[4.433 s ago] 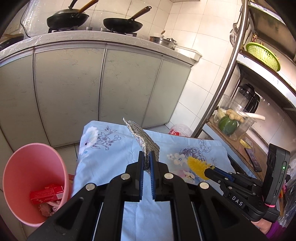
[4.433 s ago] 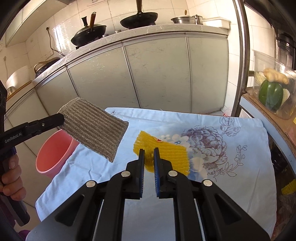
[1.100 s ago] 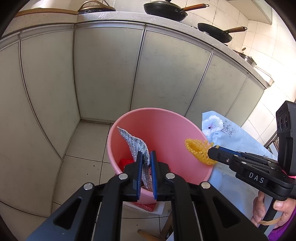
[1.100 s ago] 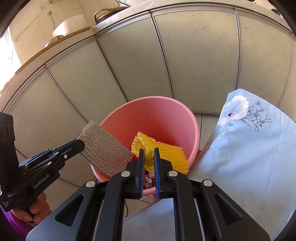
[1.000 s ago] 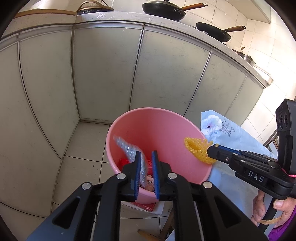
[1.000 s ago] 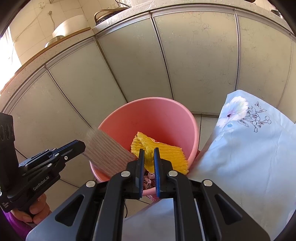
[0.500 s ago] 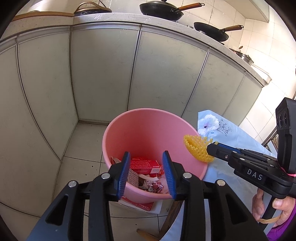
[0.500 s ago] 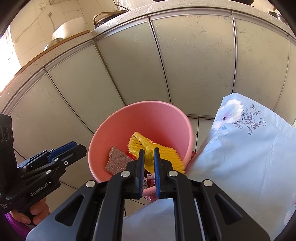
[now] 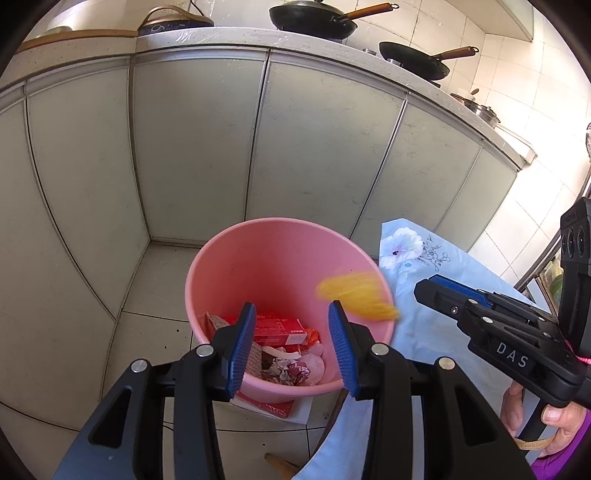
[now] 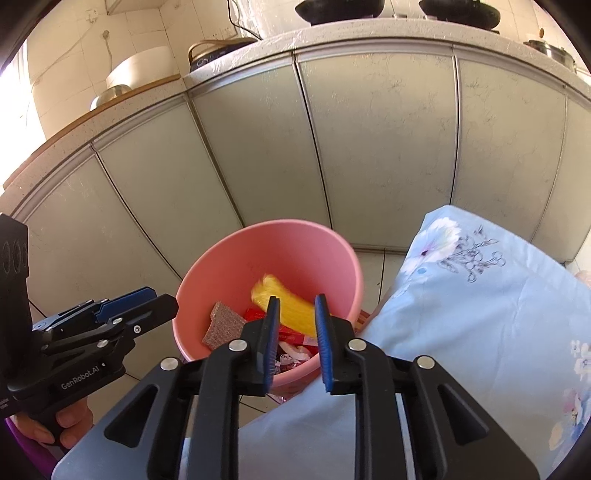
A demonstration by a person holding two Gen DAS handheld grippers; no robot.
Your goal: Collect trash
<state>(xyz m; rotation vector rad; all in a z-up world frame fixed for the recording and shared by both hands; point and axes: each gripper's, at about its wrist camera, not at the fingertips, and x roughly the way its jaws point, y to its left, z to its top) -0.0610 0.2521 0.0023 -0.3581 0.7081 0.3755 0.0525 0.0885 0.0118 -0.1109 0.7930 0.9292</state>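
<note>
1. Kitchen corner: grey cabinet fronts [image 9: 317, 147] under a speckled countertop; two black woks [image 9: 314, 18] with wooden handles on the stove.
2. One pink bin [image 9: 273, 258] on the tiled floor [image 9: 155, 280], just beside one desk draped in a light-blue floral cloth [image 10: 480, 302].
3. Bin contents: one grey-brown scouring pad [image 10: 221, 325], one red carton [image 9: 280, 328], crumpled wrappers [image 9: 291, 365].
4. Left tongs [image 9: 291, 336] spread above the bin, nothing between the pads; they have just been opening.
5. Right tongs [image 10: 295, 339] have just been opening; gap visible, pinching nothing.
6. One yellow foam fruit net [image 10: 284, 306], motion-blurred, free of the pads, over the bin mouth.
</note>
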